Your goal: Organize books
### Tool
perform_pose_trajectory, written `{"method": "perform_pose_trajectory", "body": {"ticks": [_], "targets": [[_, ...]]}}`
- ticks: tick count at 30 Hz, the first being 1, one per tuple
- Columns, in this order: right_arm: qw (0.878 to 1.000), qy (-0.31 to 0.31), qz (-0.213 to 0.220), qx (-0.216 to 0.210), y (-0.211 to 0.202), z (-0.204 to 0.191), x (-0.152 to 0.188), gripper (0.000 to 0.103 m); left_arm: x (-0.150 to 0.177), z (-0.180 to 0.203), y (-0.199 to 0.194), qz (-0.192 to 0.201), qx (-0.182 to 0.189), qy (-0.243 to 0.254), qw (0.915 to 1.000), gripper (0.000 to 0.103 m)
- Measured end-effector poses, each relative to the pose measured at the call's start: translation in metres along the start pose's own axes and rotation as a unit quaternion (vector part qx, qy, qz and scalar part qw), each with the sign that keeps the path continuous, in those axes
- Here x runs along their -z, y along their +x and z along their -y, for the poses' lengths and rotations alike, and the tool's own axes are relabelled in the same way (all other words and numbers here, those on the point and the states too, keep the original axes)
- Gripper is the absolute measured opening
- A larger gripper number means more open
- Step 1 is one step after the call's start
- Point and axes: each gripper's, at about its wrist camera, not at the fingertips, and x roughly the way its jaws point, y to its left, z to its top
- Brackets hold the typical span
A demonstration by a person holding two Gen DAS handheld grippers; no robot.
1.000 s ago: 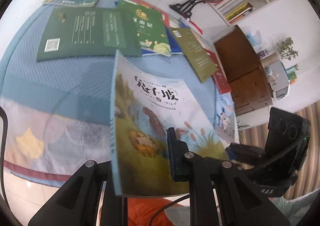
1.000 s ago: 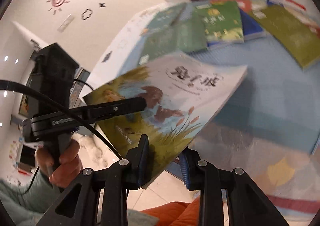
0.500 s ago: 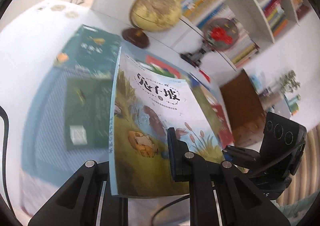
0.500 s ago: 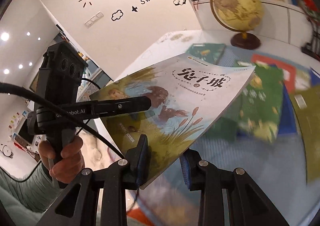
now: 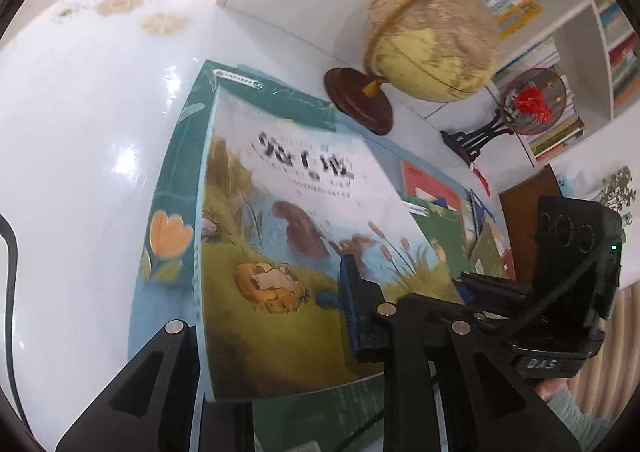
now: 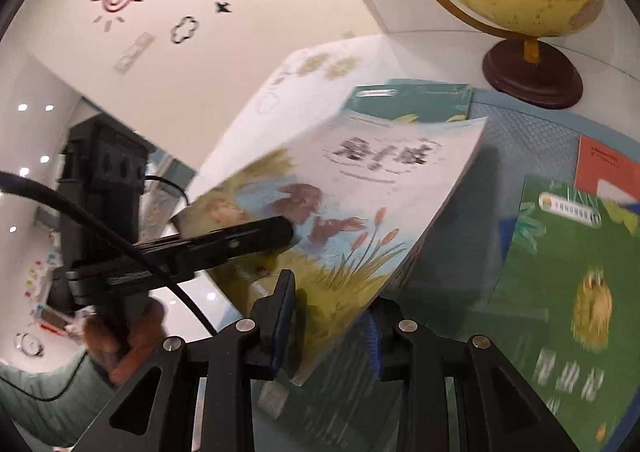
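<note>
A picture book (image 5: pixel 280 252) with a grassy pond cover is held tilted above the table by both grippers. My left gripper (image 5: pixel 276 304) has one pad on the cover and its other finger under the book; its jaws are opening, and the pad still touches the cover. In the right wrist view the left gripper (image 6: pixel 280 232) lies across the book (image 6: pixel 360 188), and my right gripper (image 6: pixel 328 316) is shut on its near edge. A teal book (image 5: pixel 172 188) with an orange tulip lies flat right under it.
A globe (image 5: pixel 432 36) on a dark wooden base stands just behind the teal book. A round red-flower ornament (image 5: pixel 528 104) stands to its right. A green book (image 6: pixel 568 284) and a red book (image 6: pixel 604 168) lie on the blue mat (image 6: pixel 520 140). Bookshelves (image 5: pixel 616 32) line the wall.
Both grippers have carried the picture book away from the blue mat's near side to the far corner by the globe, where it now hangs over the teal book.
</note>
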Motion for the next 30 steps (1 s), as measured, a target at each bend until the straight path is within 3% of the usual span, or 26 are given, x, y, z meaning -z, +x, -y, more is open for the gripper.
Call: {"method": "perform_pose_trajectory", "body": {"ticks": [4, 7, 11, 17, 20, 24, 28, 30], "targets": [[1.000, 0.023, -0.003, 0.006, 0.019, 0.011, -0.013, 0.030, -0.014, -0.019, 0.015, -0.021, 0.016, -0.019, 0.9995, 0.020], [0.999, 0.040, -0.007, 0.008, 0.030, 0.017, -0.020, 0.030, -0.018, -0.027, 0.020, -0.039, 0.008, -0.023, 0.9990, 0.024], [0.998, 0.059, -0.008, 0.015, 0.042, 0.026, -0.026, 0.030, -0.020, -0.036, 0.021, -0.078, -0.040, -0.012, 0.9961, 0.037], [0.997, 0.074, -0.013, 0.011, 0.054, 0.031, -0.026, 0.030, -0.018, -0.056, 0.016, -0.111, -0.082, -0.006, 0.9904, 0.039], [0.996, 0.091, -0.003, 0.009, 0.053, 0.036, -0.028, 0.030, -0.017, -0.056, 0.018, -0.121, -0.076, 0.009, 0.9897, 0.039], [0.994, 0.105, 0.003, 0.012, 0.049, 0.042, -0.033, 0.030, -0.015, -0.041, 0.026, -0.132, -0.097, 0.051, 0.9851, 0.039], [0.994, 0.108, 0.001, 0.011, 0.047, 0.039, -0.028, 0.031, -0.008, -0.034, 0.024, -0.165, -0.122, 0.094, 0.9741, 0.042], [0.994, 0.106, -0.001, 0.014, 0.046, 0.037, -0.026, 0.030, -0.003, -0.037, 0.018, -0.190, -0.114, 0.105, 0.9694, 0.042]]}}
